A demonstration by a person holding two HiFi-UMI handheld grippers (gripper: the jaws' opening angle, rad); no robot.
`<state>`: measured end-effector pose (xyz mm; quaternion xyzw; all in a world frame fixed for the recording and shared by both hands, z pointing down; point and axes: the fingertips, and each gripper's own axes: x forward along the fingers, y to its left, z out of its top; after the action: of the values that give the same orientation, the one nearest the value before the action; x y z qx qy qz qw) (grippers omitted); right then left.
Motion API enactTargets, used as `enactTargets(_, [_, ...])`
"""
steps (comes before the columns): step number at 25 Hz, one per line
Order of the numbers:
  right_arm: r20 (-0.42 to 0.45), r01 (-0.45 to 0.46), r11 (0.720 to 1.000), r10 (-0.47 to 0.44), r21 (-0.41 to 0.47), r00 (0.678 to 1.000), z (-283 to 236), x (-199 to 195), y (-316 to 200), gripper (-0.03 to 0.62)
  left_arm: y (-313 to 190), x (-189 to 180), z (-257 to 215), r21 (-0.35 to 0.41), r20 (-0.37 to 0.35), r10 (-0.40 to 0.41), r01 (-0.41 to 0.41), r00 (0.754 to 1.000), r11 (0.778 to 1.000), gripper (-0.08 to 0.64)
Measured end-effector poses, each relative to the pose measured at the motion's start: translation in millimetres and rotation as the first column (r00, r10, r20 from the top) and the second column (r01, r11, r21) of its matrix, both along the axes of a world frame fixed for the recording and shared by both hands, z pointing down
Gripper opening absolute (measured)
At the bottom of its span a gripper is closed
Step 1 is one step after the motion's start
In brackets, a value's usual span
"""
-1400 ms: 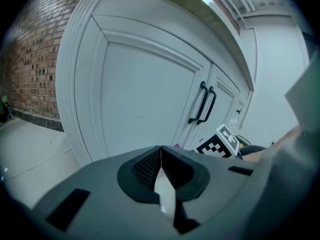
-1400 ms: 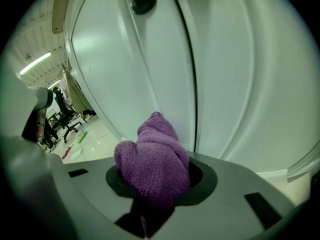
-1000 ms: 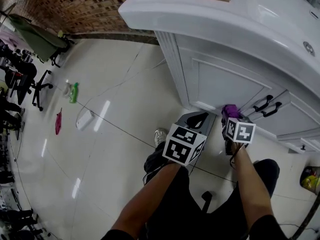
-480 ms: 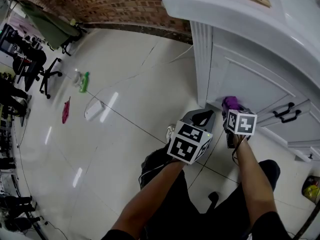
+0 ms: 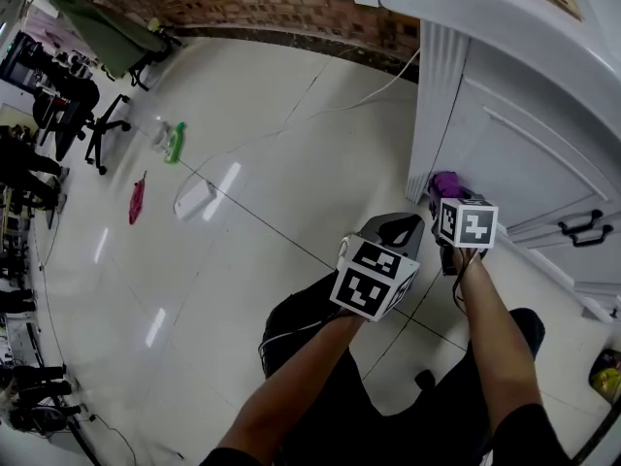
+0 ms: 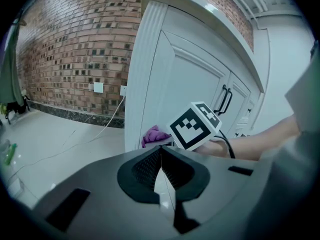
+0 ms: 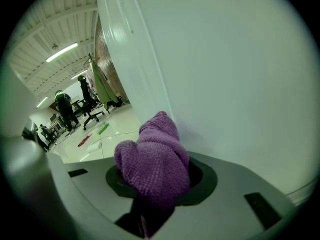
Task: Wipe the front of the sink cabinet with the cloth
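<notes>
- Head view: right gripper (image 5: 446, 200) pinches a purple cloth (image 5: 447, 183), wadded at its tip. The cloth sits low at the near-left corner of the white sink cabinet (image 5: 529, 149), just beside the fluted corner post. Left gripper (image 5: 396, 231) hangs to the left of it, near but clear of the cabinet, over the floor (image 5: 243, 260).
- Left gripper view: jaws pressed together, nothing between them. Cloth and right gripper are ahead and slightly right. The door panel with its black handles (image 6: 223, 100) runs away to the far right.
- Right gripper view: jaws clamped on the cloth, and the wad bulges out ahead of them. The cabinet face fills the right side. The wad's tip is at or just off it; I can't confirm contact.
- Judgement: unwiped face lies to the right of the cloth and above it. The right gripper is the working one, so the stroke should run right along the panel with pressure into the face. The left gripper plays no part here.
</notes>
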<state>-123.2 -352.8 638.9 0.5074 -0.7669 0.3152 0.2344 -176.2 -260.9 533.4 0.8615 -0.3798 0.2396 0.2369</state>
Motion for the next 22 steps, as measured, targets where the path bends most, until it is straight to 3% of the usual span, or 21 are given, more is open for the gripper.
enactTargets(9, [0.011, 0.029, 0.999, -0.029, -0.033, 1.0, 39.2, -26.2, -6.3, 0.129, 1.6, -11.0, 19.4, -0.035, 0.0, -0.001, 0.001, 1.0, 0.999, 0.005])
enactTargets(22, [0.015, -0.052, 0.997, 0.053, -0.054, 0.999, 45.6, 13.1, 8.1, 0.129, 8.9, 20.2, 29.7, -0.048, -0.002, 0.042, -0.042, 0.999, 0.998, 0.005])
